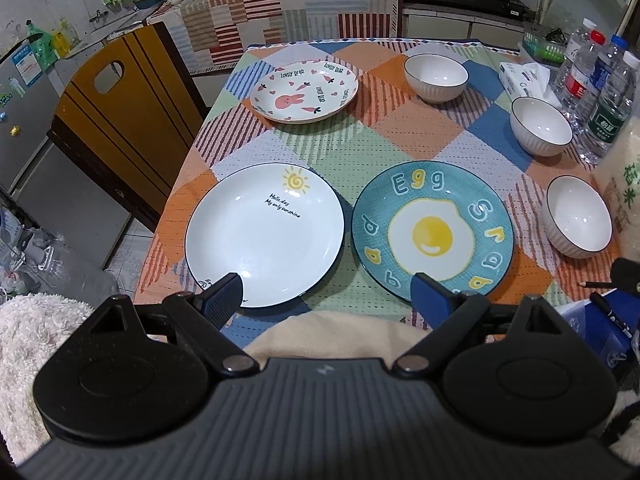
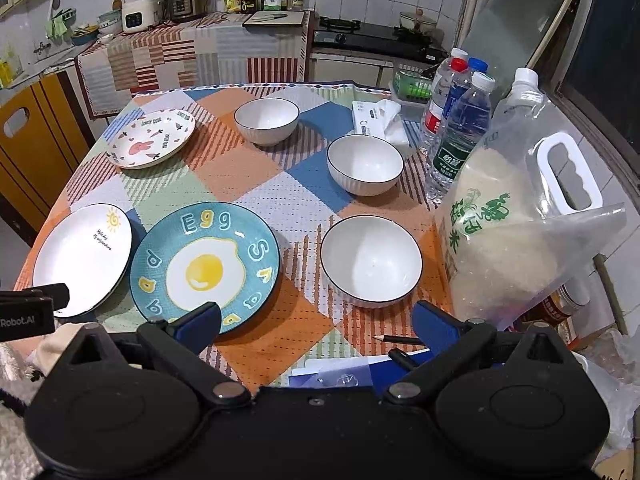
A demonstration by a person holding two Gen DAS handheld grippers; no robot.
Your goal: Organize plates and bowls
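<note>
Both the left gripper [image 1: 325,292] and right gripper [image 2: 316,320] hover with jaws spread, empty, probably because the sunshine plate [image 1: 264,234], egg plate [image 1: 432,226] and nearest bowl [image 2: 371,261] lie separate, unstacked.

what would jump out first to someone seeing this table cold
The teal fried-egg plate at the near edge, beside the white sunshine plate on its left. Three white bowls line the right side, beside a big bag of rice.
</note>
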